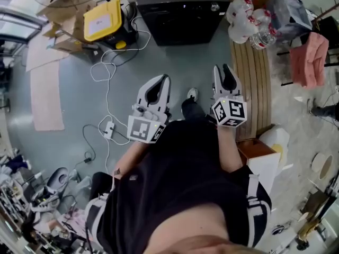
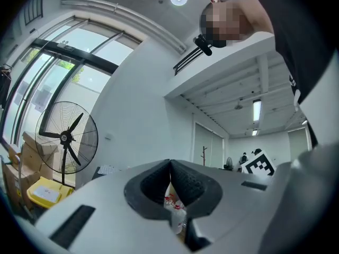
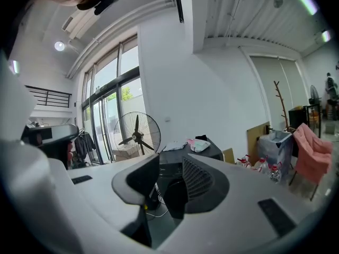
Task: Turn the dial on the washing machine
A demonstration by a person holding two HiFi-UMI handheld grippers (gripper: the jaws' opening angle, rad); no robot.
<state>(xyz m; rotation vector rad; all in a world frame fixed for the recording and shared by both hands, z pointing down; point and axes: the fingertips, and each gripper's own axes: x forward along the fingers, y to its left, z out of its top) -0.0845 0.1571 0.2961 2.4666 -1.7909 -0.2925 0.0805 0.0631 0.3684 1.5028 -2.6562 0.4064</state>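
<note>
The black washing machine (image 1: 183,12) stands at the far side of the floor in the head view, with a small round dial (image 1: 214,7) at its top right. Both grippers hang in the air well short of it, pointing toward it. My left gripper (image 1: 165,81) has its jaws touching at the tips, shut on nothing (image 2: 170,163). My right gripper (image 1: 222,69) is open, with an empty gap between its jaws (image 3: 169,165). In the right gripper view the dark machine (image 3: 204,152) shows beyond the jaws, with a pale cloth lying on top.
A yellow-lidded box (image 1: 103,20) and cardboard (image 1: 63,15) sit left of the machine. White cables (image 1: 108,83) run over the grey floor to a power strip (image 1: 109,129). At the right are a slatted wooden bench (image 1: 251,83), water bottles (image 1: 249,17) and a pink cloth (image 1: 310,57). A standing fan (image 3: 136,134) is near the windows.
</note>
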